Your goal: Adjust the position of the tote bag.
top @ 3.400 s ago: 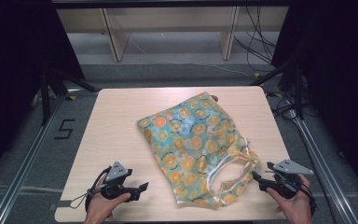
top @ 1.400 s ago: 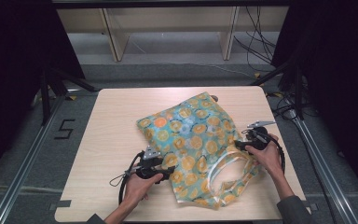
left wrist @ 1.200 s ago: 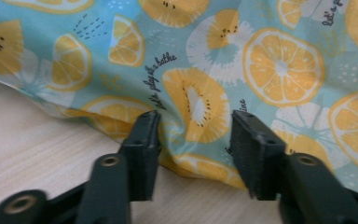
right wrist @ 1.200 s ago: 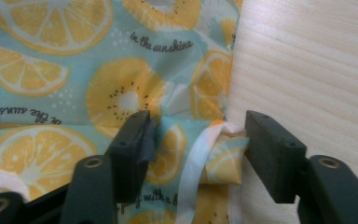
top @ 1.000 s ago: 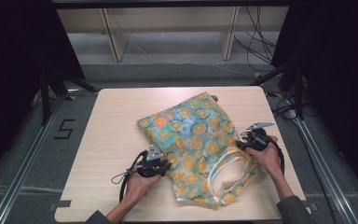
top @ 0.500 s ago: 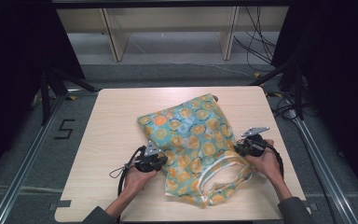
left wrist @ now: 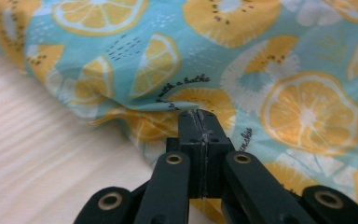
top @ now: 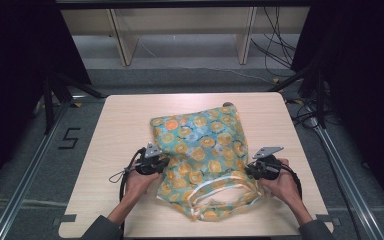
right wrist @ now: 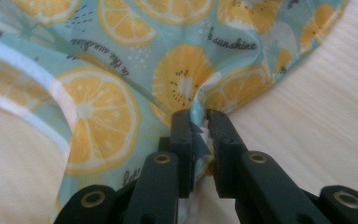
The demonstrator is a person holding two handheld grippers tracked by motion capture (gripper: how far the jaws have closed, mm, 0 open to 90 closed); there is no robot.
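Note:
A teal cloth bag [top: 200, 145] printed with orange citrus slices lies on the wooden table [top: 125, 115], its white handles [top: 220, 182] at the near end. My left gripper [top: 166, 162] is at the bag's left edge. In the left gripper view the gripper [left wrist: 198, 114] has its jaws pressed together on a fold of the bag [left wrist: 261, 70]. My right gripper [top: 249, 171] is at the bag's right edge by the handles. Its jaws have just been closing, and in the right gripper view the gripper [right wrist: 199, 116] pinches bunched cloth of the bag [right wrist: 102, 107].
Bare tabletop lies left of the bag and along the far edge. A metal rail [top: 30, 165] runs along the floor left of the table, and another rail [top: 350, 180] on the right. Wooden shelf legs [top: 125, 45] stand beyond the table, with cables [top: 275, 55] at back right.
Both grippers closed on the bag's edges. The left hand moved a little away from the person, and the right hand came nearer. The bag's near end swung leftward and rumpled.

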